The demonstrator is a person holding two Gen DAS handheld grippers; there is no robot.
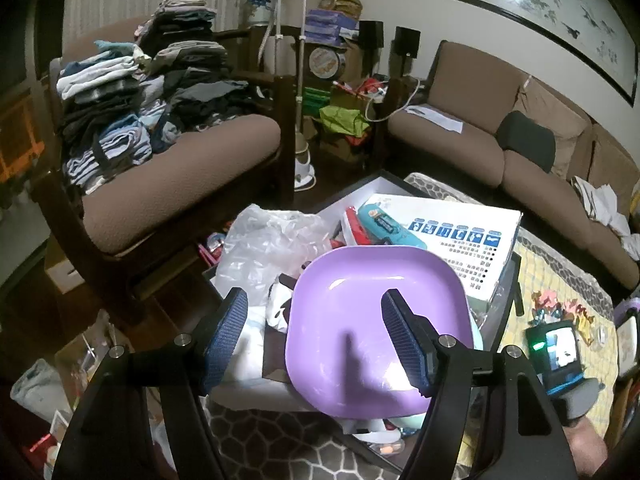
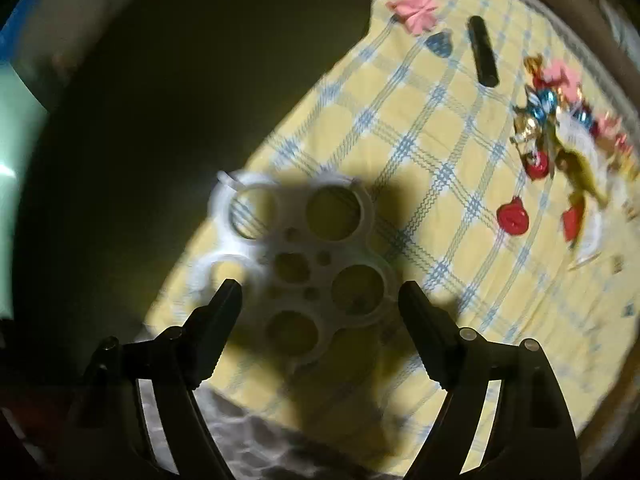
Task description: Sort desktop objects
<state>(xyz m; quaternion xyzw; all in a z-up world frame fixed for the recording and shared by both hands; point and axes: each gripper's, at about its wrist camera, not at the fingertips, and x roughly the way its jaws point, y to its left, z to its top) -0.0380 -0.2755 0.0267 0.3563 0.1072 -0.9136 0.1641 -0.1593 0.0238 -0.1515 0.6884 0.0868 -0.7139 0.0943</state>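
In the left wrist view my left gripper (image 1: 314, 340) is open above a purple square plate (image 1: 376, 328) that lies on top of a cluttered dark box (image 1: 384, 178); nothing is between the fingers. In the right wrist view my right gripper (image 2: 320, 300) is open just over a white plastic holder with round holes (image 2: 304, 256) lying on the yellow checked cloth (image 2: 440, 140). A heap of foil-wrapped candies (image 2: 560, 132), a red candy (image 2: 513, 216), a pink bow (image 2: 416, 8) and a black stick (image 2: 483, 51) lie further out.
The box holds a white carton (image 1: 464, 240), a teal item (image 1: 384, 224) and a clear plastic bag (image 1: 268, 248). An armchair with piled clothes (image 1: 140, 100) stands left, a brown sofa (image 1: 500, 120) right. The other gripper (image 1: 560, 356) shows at right.
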